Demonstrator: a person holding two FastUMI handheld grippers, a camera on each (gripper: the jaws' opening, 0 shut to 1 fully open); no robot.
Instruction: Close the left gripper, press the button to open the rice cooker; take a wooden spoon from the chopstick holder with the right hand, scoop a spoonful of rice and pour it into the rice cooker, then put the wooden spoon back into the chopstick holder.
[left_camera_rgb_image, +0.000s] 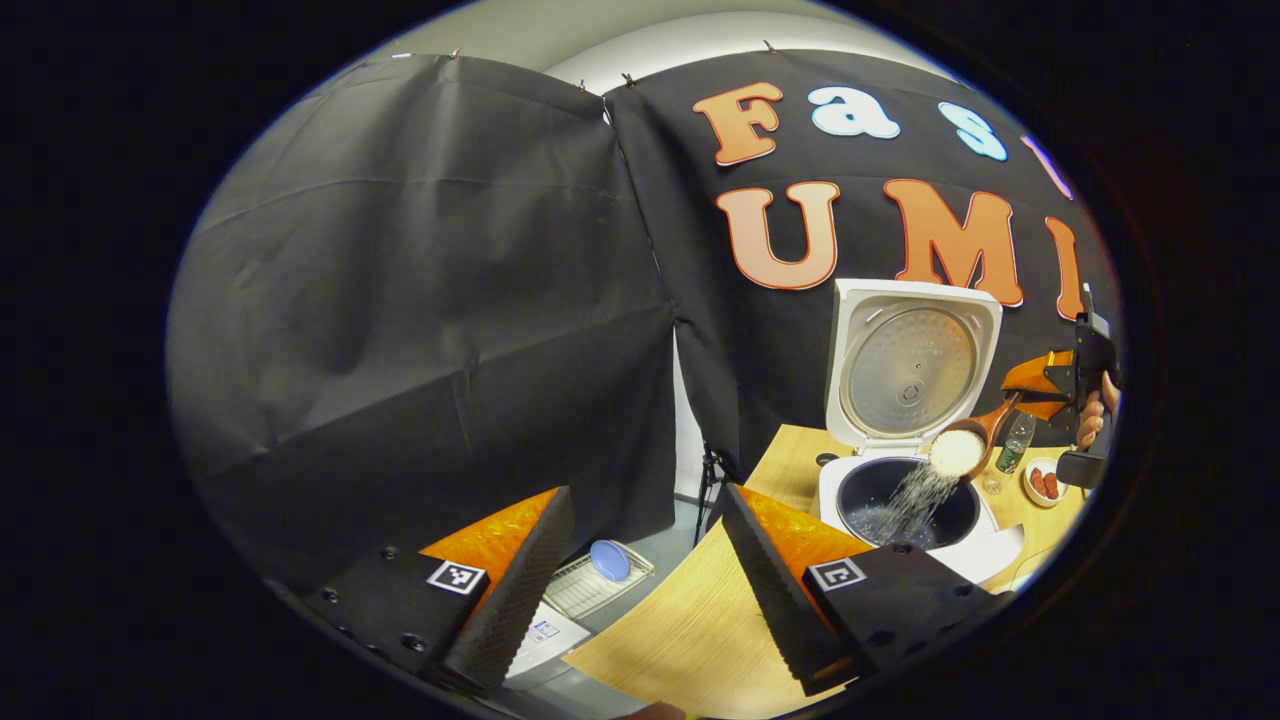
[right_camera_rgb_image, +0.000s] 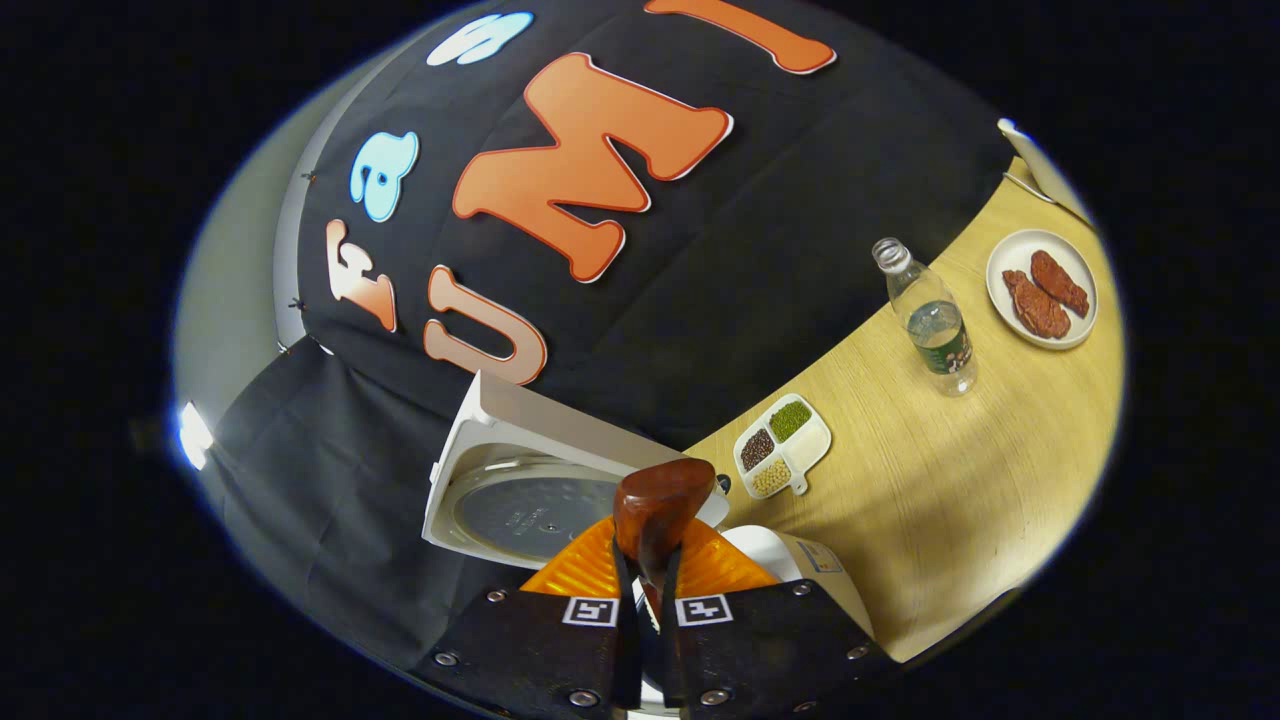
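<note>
While tipped, rice (left_camera_rgb_image: 925, 490) into rice cooker (left_camera_rgb_image: 905, 500)

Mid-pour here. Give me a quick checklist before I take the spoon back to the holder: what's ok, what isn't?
1. Rice cooker lid fully up: ok, it stands open behind the pot.
2. Wooden spoon over the inner pot: ok, grains are falling into the pot.
3. Spoon emptied: not ok, a mound of rice still sits in the bowl.
4. Right tongs grip on the spoon handle: ok, both fingers press on it.
5. Left tongs out of the way: ok, open, holding nothing, back from the cooker.
6. Chopstick holder free for the return: cannot tell from these views.
</note>
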